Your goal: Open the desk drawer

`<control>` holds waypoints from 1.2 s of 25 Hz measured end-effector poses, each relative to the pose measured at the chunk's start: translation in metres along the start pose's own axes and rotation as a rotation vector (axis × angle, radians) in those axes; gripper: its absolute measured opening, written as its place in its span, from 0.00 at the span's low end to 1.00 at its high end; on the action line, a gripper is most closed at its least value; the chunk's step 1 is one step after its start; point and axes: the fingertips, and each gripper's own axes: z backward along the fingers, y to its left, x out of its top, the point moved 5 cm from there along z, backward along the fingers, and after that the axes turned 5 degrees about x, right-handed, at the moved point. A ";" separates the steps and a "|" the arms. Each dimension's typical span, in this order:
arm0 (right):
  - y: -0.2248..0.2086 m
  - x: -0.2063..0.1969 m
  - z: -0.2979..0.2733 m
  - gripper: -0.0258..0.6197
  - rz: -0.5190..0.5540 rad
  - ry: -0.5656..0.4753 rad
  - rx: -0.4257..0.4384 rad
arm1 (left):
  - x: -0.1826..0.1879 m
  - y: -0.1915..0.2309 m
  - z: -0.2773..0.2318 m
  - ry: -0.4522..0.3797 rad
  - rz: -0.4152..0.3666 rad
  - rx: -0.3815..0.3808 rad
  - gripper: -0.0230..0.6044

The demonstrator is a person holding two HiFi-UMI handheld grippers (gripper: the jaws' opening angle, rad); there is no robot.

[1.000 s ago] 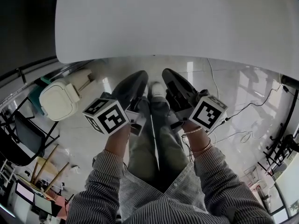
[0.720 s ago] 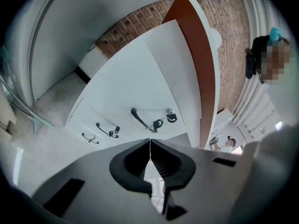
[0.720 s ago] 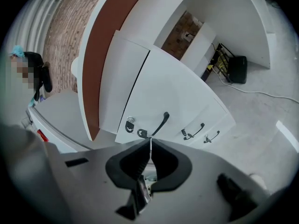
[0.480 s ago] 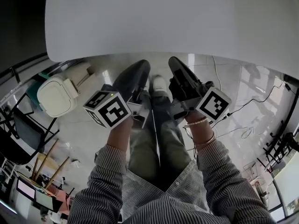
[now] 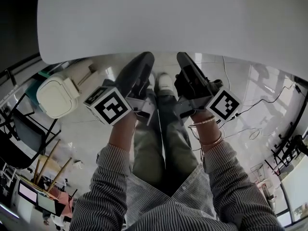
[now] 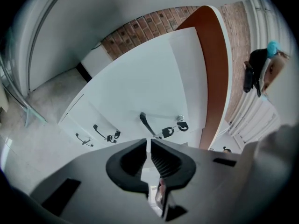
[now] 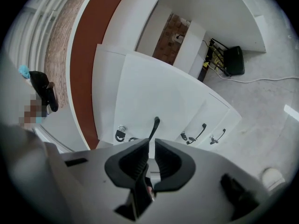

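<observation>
three shut desk drawers (image 6: 140, 90), black handles (image 6: 145, 123)

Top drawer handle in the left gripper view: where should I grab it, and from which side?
Grip the middle of the top drawer handle, the black bar that looks to stand off the white drawer front. Come straight at the front with the jaws spanning the bar across its width, clear of the keys hanging beside one end.

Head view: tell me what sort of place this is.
Probably an office or lab workroom: a white desk, a white drawer unit with black handles, plus a black chair and computer screens to one side.
</observation>
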 end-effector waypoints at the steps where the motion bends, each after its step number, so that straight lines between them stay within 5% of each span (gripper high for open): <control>1: 0.000 0.000 0.000 0.09 -0.006 -0.009 0.005 | 0.001 0.001 -0.001 -0.001 0.008 -0.007 0.06; 15: -0.001 0.009 -0.018 0.25 -0.036 -0.039 0.060 | 0.019 -0.001 -0.007 -0.063 0.078 -0.009 0.20; 30: -0.022 0.019 -0.037 0.27 -0.110 -0.076 0.084 | 0.027 0.001 -0.032 -0.054 0.182 -0.097 0.25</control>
